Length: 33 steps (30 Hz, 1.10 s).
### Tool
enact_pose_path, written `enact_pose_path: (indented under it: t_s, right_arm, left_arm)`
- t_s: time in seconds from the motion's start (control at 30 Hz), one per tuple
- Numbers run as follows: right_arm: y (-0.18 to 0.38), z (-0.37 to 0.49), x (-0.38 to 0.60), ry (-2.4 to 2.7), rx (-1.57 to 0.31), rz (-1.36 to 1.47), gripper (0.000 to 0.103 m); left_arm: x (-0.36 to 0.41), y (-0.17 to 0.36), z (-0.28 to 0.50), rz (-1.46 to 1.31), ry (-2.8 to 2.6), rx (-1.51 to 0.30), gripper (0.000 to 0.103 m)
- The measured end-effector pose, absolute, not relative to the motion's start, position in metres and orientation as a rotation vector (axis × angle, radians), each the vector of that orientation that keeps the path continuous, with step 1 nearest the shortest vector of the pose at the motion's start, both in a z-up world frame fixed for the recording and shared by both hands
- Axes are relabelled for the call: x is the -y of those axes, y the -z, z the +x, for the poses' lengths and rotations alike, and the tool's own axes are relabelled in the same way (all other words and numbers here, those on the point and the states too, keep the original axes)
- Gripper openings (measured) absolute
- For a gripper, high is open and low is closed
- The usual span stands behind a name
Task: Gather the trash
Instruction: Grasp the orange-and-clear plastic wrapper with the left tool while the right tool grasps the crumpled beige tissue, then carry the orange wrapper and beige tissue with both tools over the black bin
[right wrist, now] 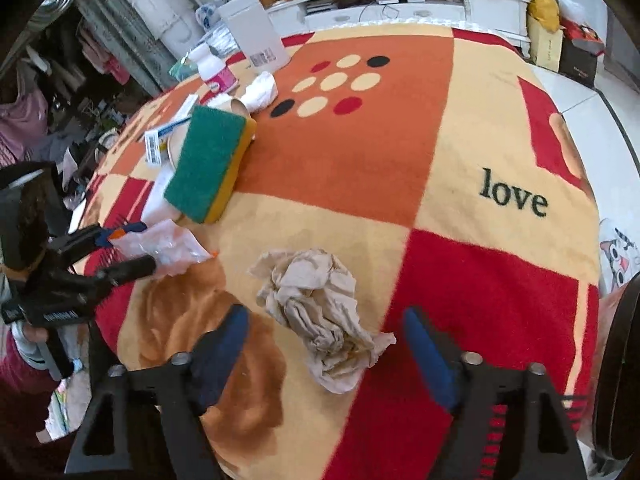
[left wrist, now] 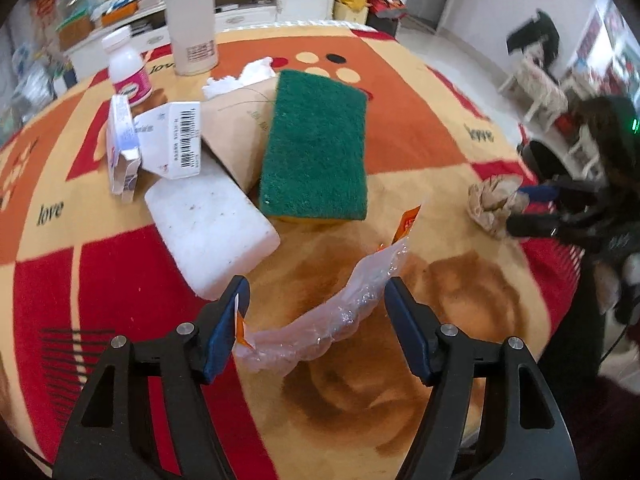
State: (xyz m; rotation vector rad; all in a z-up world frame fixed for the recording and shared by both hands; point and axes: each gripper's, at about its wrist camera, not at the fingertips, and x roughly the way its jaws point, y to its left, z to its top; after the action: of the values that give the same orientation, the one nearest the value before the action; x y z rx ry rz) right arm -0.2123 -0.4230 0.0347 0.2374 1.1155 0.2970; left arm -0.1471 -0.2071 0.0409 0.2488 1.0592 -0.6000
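Note:
A clear plastic wrapper (left wrist: 352, 300) with orange ends lies on the patterned tablecloth (left wrist: 400, 92). It sits between the blue pads of my left gripper (left wrist: 316, 284), which stands open; the orange tab at one end lies against the left pad. A crumpled ball of beige paper (right wrist: 316, 312) rests on the cloth between the fingers of my right gripper (right wrist: 326, 314), which is open with its pads apart from the paper. In the left wrist view the right gripper (left wrist: 520, 208) straddles the paper ball (left wrist: 492, 200). The right wrist view shows the left gripper (right wrist: 148, 248) around the wrapper (right wrist: 168, 246).
A green-and-yellow sponge (left wrist: 316, 144) lies on a beige packet behind the wrapper. Left of it are a white foam block (left wrist: 212, 224), small cartons (left wrist: 176, 140), a white bottle (left wrist: 128, 68), a tall white canister (left wrist: 190, 24) and a tissue (left wrist: 256, 72). The table edge runs close on the right.

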Motion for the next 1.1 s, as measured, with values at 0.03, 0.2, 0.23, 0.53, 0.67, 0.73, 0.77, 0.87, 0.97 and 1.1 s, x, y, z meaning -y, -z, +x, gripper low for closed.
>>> enact_pose_path:
  t_s: [0.03, 0.2, 0.23, 0.53, 0.67, 0.73, 0.77, 0.87, 0.97, 1.1]
  right_arm:
    - [-0.036, -0.213, 0.424, -0.296, -1.110, 0.239, 0.078]
    - [-0.038, -0.216, 0.424, -0.289, -1.103, 0.240, 0.079]
    - [-0.037, -0.217, 0.424, -0.288, -1.103, 0.235, 0.079]
    - [-0.029, -0.212, 0.416, -0.287, -1.080, 0.188, 0.078]
    - [-0.023, -0.209, 0.415, -0.292, -1.061, 0.170, 0.037]
    - [-0.025, -0.211, 0.415, -0.302, -1.050, 0.164, 0.032]
    - [-0.028, -0.213, 0.415, -0.306, -1.041, 0.157, 0.030]
    - [-0.036, -0.218, 0.422, -0.308, -1.016, 0.171, 0.029]
    - [-0.043, -0.223, 0.434, -0.298, -0.998, 0.190, 0.029]
    - [-0.052, -0.233, 0.453, -0.266, -0.979, 0.198, 0.029]
  left_arm:
    - [0.210, -0.040, -0.148, 0.266, 0.610, -1.057, 0.069]
    - [0.219, -0.034, -0.142, 0.300, 0.638, -1.083, 0.070]
    - [0.220, -0.032, -0.141, 0.296, 0.646, -1.095, 0.069]
    - [0.234, -0.019, -0.141, 0.287, 0.653, -1.167, 0.034]
    - [0.237, -0.023, -0.148, 0.258, 0.664, -1.175, 0.015]
    - [0.237, -0.027, -0.152, 0.231, 0.674, -1.181, 0.015]
    - [0.237, -0.029, -0.153, 0.209, 0.683, -1.186, 0.014]
    - [0.242, -0.039, -0.156, 0.137, 0.717, -1.197, 0.014]
    - [0.257, -0.048, -0.159, 0.116, 0.749, -1.188, 0.012]
    - [0.284, -0.054, -0.163, 0.112, 0.792, -1.176, 0.012]
